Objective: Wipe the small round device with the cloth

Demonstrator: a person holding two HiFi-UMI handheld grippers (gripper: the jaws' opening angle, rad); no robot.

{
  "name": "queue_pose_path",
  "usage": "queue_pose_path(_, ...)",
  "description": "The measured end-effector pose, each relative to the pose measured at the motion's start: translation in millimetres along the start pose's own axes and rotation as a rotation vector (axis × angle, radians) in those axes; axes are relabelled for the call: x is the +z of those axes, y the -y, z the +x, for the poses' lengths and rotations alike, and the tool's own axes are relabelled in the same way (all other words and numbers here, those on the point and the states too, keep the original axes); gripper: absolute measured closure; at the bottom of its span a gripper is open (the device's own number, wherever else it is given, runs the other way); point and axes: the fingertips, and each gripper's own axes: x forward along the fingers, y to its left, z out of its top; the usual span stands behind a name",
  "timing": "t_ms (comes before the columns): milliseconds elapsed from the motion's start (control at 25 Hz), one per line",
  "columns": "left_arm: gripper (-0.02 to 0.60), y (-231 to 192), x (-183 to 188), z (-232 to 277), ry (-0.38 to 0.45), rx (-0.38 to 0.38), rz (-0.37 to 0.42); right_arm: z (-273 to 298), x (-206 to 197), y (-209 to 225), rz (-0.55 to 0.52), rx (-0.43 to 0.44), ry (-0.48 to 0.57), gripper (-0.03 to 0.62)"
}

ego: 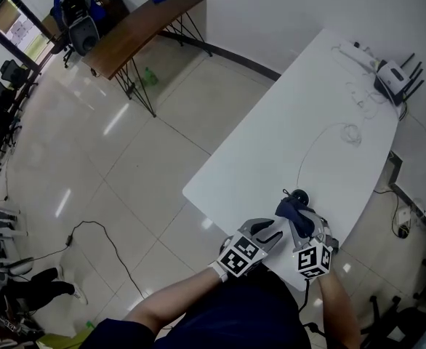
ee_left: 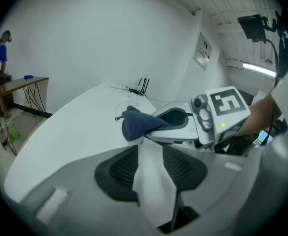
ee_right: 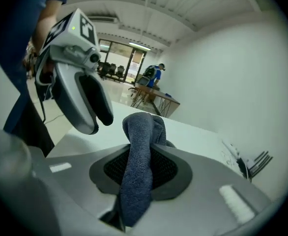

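Low in the head view, a dark cloth (ego: 293, 212) is clamped in the right gripper (ego: 305, 224) just beside the small round device (ego: 299, 194), seemingly readied for wiping; the left gripper (ego: 265, 233) is held alongside, jaws apart, empty.

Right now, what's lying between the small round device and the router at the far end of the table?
Head view: only a thin cable loops across the bare white table between the small round device and the router.
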Motion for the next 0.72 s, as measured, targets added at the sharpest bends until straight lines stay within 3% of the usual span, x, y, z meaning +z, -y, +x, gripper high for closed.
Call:
queue_pose_path(120,0.425,0,-3,3,-0.01,-0.006,-0.006,6,-11,-12,-0.05,0.049,-0.03,0.502)
queue_pose_path(360,0.425,-3,-8,9,-0.035,-0.006,-0.015,23,-42,-24,-0.046,0.117,-0.106,0.502)
queue_pose_path(560,0.425,-7,-4,12,-0.029,0.001,-0.015,38,-71,-40,-0.075,0.213,-0.238,0.502)
queue_pose_path(720,0.425,-6,-2,9,-0.018,0.008,-0.01,38,-66,-37,-0.064,0.21,-0.261,0.502)
